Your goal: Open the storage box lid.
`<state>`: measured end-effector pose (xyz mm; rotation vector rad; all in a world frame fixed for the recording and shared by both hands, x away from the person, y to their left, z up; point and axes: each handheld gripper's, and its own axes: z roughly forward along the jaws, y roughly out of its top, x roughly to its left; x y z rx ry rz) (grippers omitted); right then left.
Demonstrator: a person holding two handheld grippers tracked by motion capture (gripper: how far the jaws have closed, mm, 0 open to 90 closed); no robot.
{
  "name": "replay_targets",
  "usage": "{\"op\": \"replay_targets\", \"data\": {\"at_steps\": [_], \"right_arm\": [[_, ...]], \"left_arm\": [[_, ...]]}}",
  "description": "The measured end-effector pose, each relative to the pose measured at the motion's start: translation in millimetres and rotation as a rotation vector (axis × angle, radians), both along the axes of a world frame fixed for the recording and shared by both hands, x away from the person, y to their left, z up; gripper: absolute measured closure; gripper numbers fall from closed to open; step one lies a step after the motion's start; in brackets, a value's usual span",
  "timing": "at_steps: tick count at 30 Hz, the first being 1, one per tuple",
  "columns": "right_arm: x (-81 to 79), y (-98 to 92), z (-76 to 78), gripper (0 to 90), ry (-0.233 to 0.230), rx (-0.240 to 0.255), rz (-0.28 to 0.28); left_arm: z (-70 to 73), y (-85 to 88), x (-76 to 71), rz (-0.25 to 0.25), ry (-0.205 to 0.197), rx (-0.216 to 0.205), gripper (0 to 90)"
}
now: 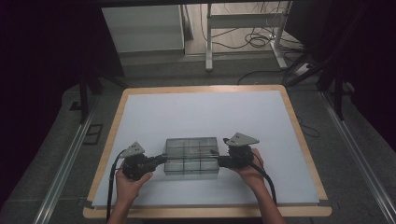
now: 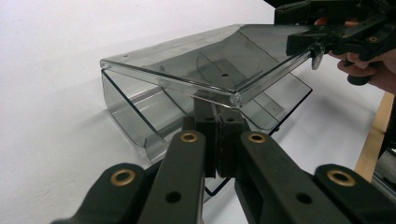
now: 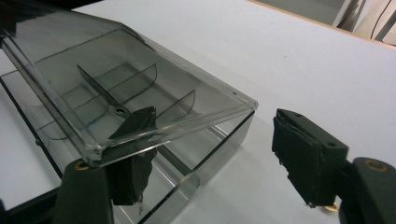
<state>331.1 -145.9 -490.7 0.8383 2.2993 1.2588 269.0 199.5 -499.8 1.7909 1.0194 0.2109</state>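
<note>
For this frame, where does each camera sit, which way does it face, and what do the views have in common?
High view: above the person's side, facing forward and down on the table; forearms, left gripper and right gripper show.
Left gripper view: rides that gripper, looking along its shut jaws under the clear box's lid; the other hand shows far off.
Right gripper view: looks along its spread jaws at the lid's corner.
Shared: the clear compartment box.
</note>
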Motion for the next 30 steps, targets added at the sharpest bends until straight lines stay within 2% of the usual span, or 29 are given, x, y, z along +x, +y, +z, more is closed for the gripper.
{"op": "replay_targets", "data": {"at_steps": [11, 16, 21, 22, 25, 30], "right_arm": [[0.8, 0.0, 2.6, 32.1, -0.009, 0.01, 0.007], [1.5, -0.4, 4.4, 32.5, -0.01, 0.023, 0.006], [3.1, -0.3, 6.2, 33.0, -0.01, 0.035, 0.006], [3.8, 0.3, 6.9, 33.4, -0.008, 0.041, 0.007], [4.5, 1.0, 7.6, 33.4, -0.007, 0.046, 0.009], [6.5, 2.6, 9.4, 33.6, -0.006, 0.06, 0.013]], "left_arm": [[5.9, 14.2, -11.4, 0.025, -0.009, 0.002, 83.9], [5.7, 22.0, -13.3, 0.04, 0.005, 0.002, 80.0], [1.7, 26.3, -11.6, 0.042, 0.048, 0.023, 70.4], [0.7, 26.7, -11.5, 0.047, 0.048, 0.034, 66.6], [-1.0, 28.7, -11.8, 0.065, 0.044, 0.061, 62.9], [-3.4, 32.4, -11.4, 0.087, 0.055, 0.063, 57.2]]}}
